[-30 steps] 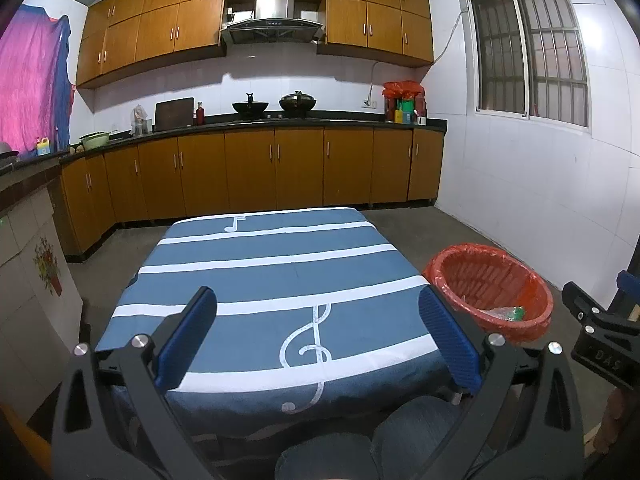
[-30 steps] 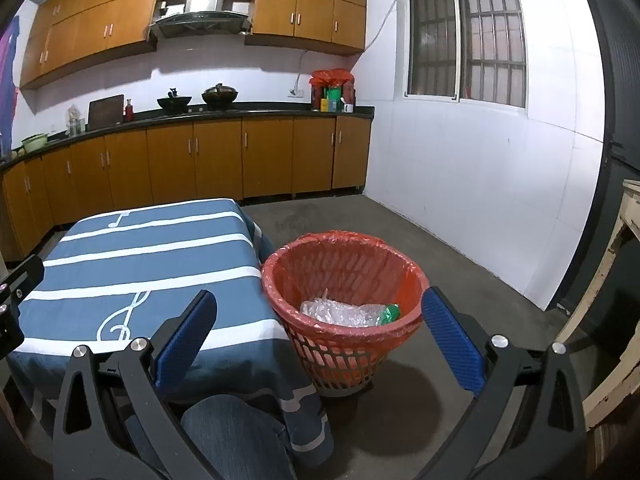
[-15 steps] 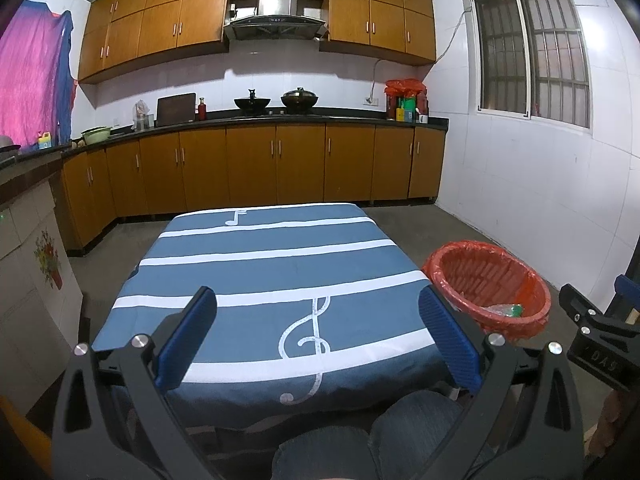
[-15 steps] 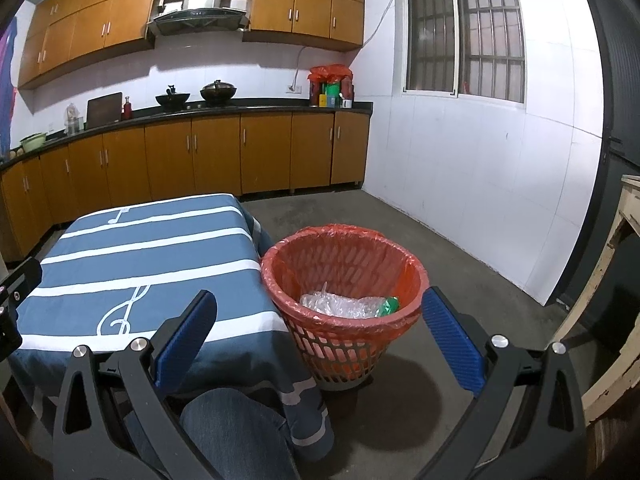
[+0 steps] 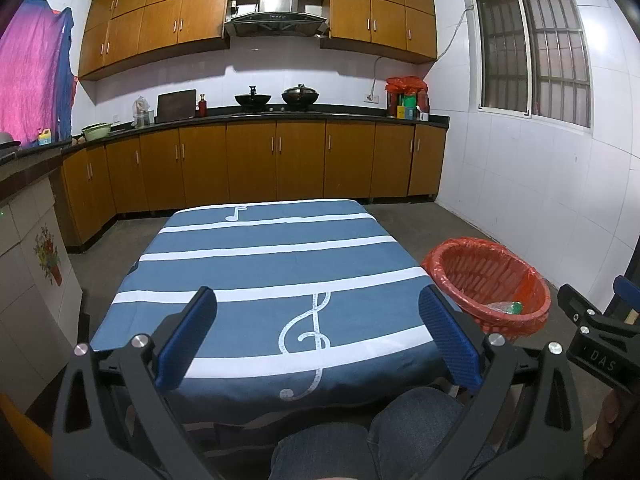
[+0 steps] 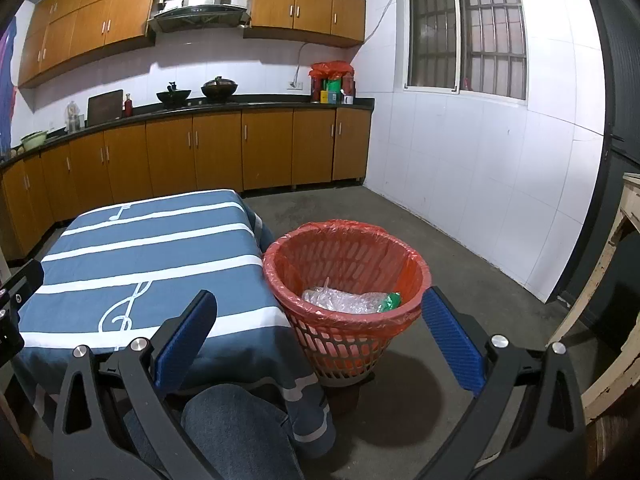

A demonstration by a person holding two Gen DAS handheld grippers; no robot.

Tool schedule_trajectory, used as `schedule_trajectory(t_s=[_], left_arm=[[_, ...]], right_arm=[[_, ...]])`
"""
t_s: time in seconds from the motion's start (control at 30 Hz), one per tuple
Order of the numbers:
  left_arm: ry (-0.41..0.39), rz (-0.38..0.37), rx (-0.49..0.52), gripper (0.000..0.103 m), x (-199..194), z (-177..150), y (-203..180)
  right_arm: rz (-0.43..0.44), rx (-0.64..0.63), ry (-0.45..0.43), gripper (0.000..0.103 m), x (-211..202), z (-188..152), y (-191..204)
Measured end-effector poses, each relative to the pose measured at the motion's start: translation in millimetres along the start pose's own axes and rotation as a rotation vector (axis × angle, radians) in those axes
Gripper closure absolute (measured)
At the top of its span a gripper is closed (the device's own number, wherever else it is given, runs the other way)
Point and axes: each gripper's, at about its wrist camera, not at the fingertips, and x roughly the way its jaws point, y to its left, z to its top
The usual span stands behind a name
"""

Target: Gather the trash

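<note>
- Kitchen setting: wooden cabinets [image 5: 256, 160] run along the far walls, and a table [image 5: 272, 264] under a blue striped cloth with music notes stands in the middle of the concrete floor.
- No trash shows anywhere on the tabletop, from near edge to far edge.
- A red basket [image 6: 348, 280] lined with a red bag stands on the floor just beside the table's right edge, near its front corner.
- Inside the basket lies a crumpled clear plastic bottle [image 6: 344, 300] with a green bit at one end; this is the only trash in view.
- The left gripper [image 5: 316, 336] hovers over the table's near edge, jaws wide apart, nothing between them.
- The right gripper [image 6: 320, 336] hangs in front of the basket's near rim, jaws likewise spread and empty.
- The person's knees in jeans [image 5: 360, 440] sit under the near edge.
- Judgement: the collecting looks done or nearly so, since the cloth is bare and the bottle is already in the basket.
- To do the step well, scan the floor around the table legs and behind the basket, both partly hidden, before stopping.
- Should a stray piece appear, keep the jaws wide, close around its middle, and release well inside the rim so the liner is not dragged off.
</note>
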Motion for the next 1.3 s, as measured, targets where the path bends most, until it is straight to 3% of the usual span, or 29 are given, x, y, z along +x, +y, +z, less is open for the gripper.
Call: schedule_trajectory(t_s=[1.3], left_arm=[[0.013,0.014,-0.018,0.004,-0.5,-3.2,1.0]], right_arm=[[0.003,-0.004,0.013,0.002,2.8,-1.7,-0.2]])
